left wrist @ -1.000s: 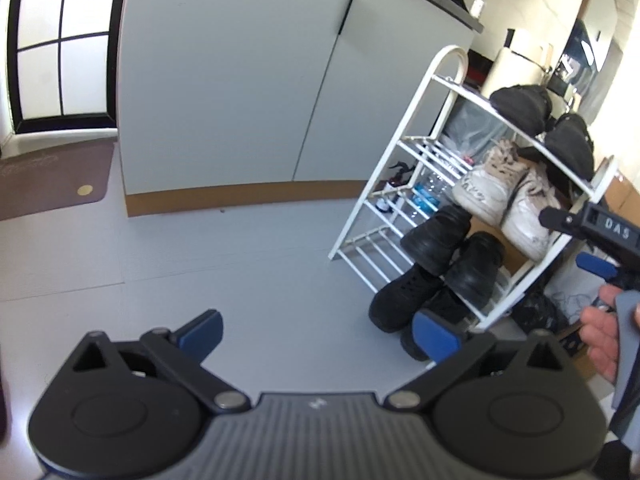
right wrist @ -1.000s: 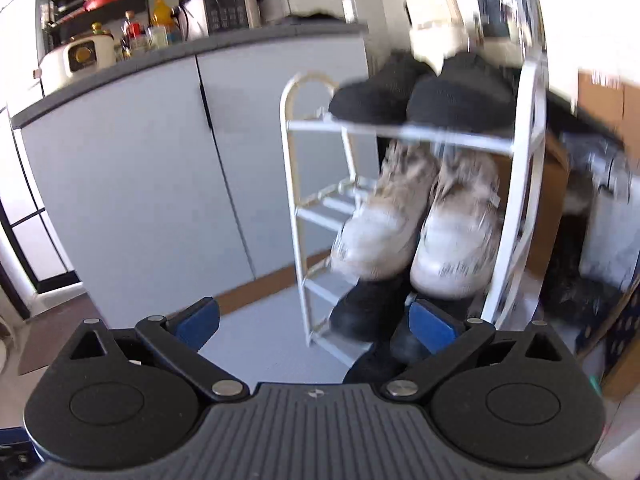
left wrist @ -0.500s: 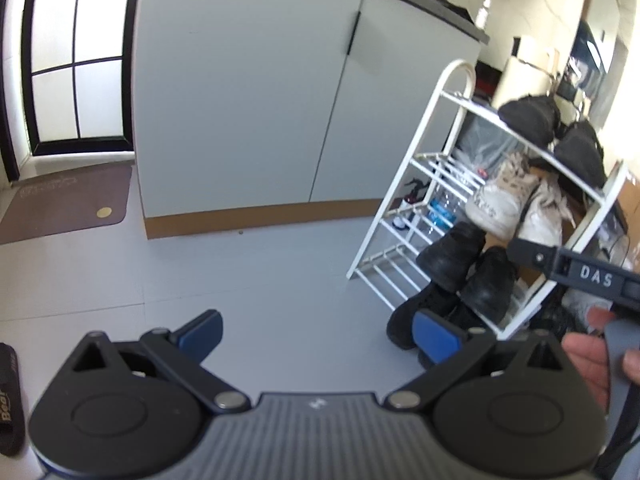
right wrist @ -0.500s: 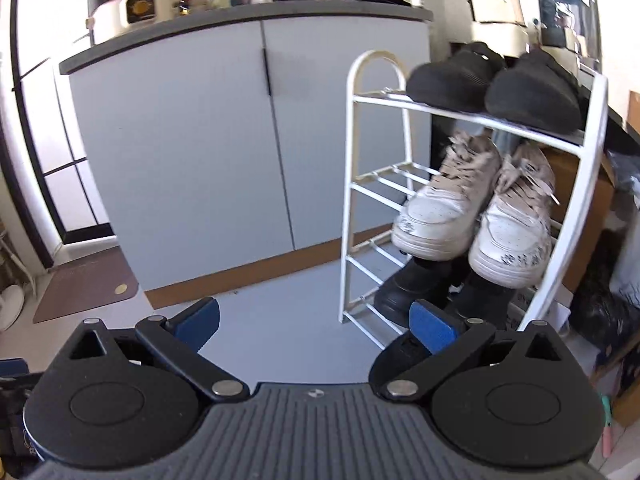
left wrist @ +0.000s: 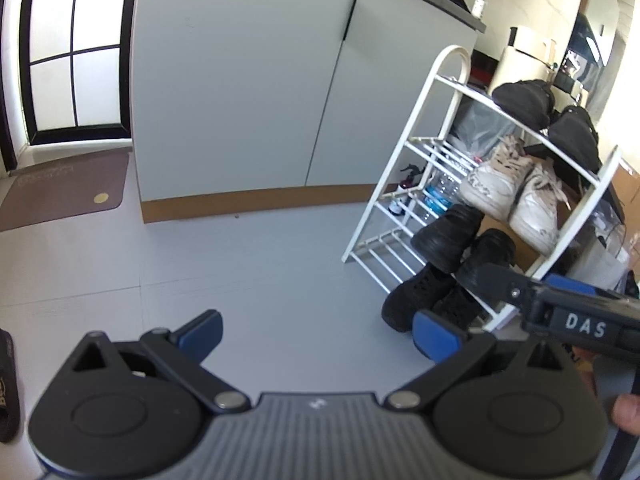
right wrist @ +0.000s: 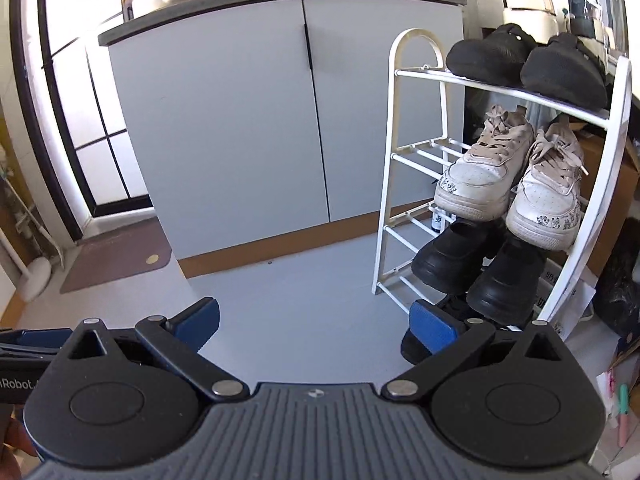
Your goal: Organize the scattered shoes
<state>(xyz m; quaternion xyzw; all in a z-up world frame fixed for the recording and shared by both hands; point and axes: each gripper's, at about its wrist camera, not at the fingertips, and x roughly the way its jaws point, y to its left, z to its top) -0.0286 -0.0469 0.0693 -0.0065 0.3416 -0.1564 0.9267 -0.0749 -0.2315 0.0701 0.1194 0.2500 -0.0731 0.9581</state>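
Hovering above the pale grey tiled floor (left wrist: 260, 272), the left gripper (left wrist: 318, 334) has its blue-padded fingers (left wrist: 202, 330) spread wide with nothing between them, and the right gripper (right wrist: 314, 326) is spread just as wide and equally empty, its blue fingers (right wrist: 432, 330) framing bare floor in the right wrist view. Both face a white metal-tube shoe rack (right wrist: 390, 184) standing beside a tall pale grey two-door cabinet (right wrist: 248, 136). On the rack's top shelf sits a pair of black fabric slip-on shoes (right wrist: 492, 56), side by side with toes outward. The shelf below carries a pair of white lace-up sneakers with beige laces (right wrist: 476, 176), toes tilted down toward the front. Under them rests a pair of glossy black chunky-soled shoes (right wrist: 452, 258), also nose-down. At the foot of the rack a pair of matte black lace-up sneakers (left wrist: 420, 294) lies on the floor with toes poking out past the rack's front edge, just beyond the left gripper's right fingertip. In the left wrist view the right gripper's dark body crosses the right side, and a black slipper (left wrist: 6, 384) shows at the far left edge on the floor, well apart from the rack. A brown doormat (left wrist: 64, 190) lies before a dark-framed glass door (left wrist: 72, 52).
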